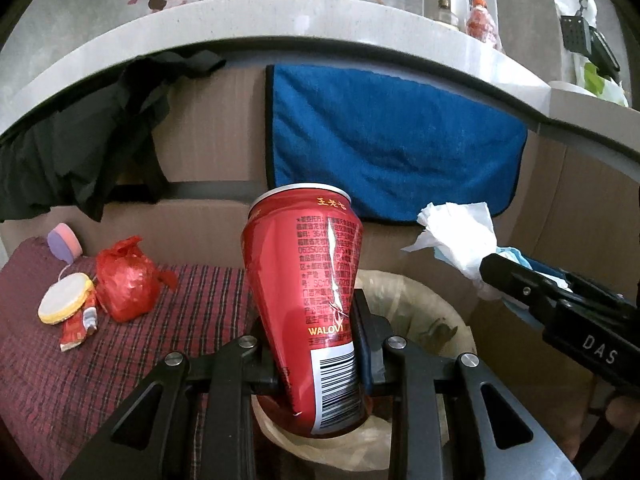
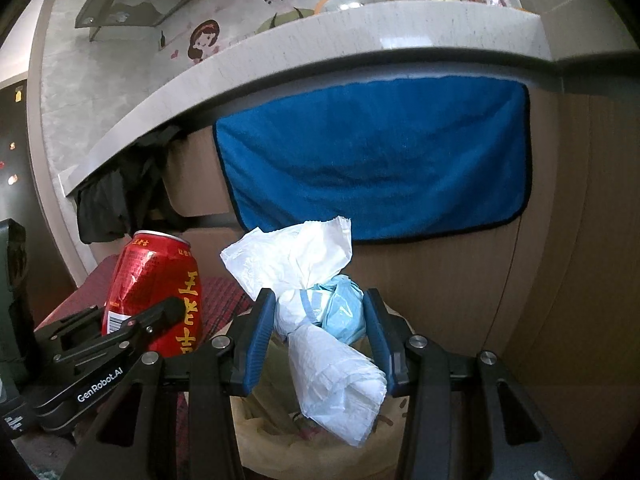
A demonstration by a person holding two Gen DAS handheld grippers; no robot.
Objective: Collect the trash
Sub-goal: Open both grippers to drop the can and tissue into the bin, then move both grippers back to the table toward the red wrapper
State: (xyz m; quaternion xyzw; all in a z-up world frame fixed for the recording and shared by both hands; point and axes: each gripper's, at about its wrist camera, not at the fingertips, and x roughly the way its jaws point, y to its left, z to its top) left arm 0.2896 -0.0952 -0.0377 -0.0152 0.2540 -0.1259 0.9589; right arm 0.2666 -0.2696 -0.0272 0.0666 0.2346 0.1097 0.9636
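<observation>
My left gripper [image 1: 316, 332] is shut on a dented red drink can [image 1: 312, 304], held upright over the bin [image 1: 420, 300] lined with a pale bag. The can also shows in the right wrist view [image 2: 154, 296]. My right gripper [image 2: 320, 332] is shut on a wad of white tissue and a blue face mask [image 2: 320, 320], held above the bin's bag [image 2: 272, 432]. From the left wrist view the wad [image 1: 460, 236] and the right gripper [image 1: 492, 276] sit to the right of the can.
A crumpled red plastic bag [image 1: 124, 284], a small round toy drum [image 1: 66, 298] and a pink-purple sponge [image 1: 64, 242] lie on the plaid cloth [image 1: 80, 380] at left. A blue towel [image 1: 384, 140] hangs under the stone counter [image 1: 320, 20]. Black cloth [image 1: 80, 140] hangs at left.
</observation>
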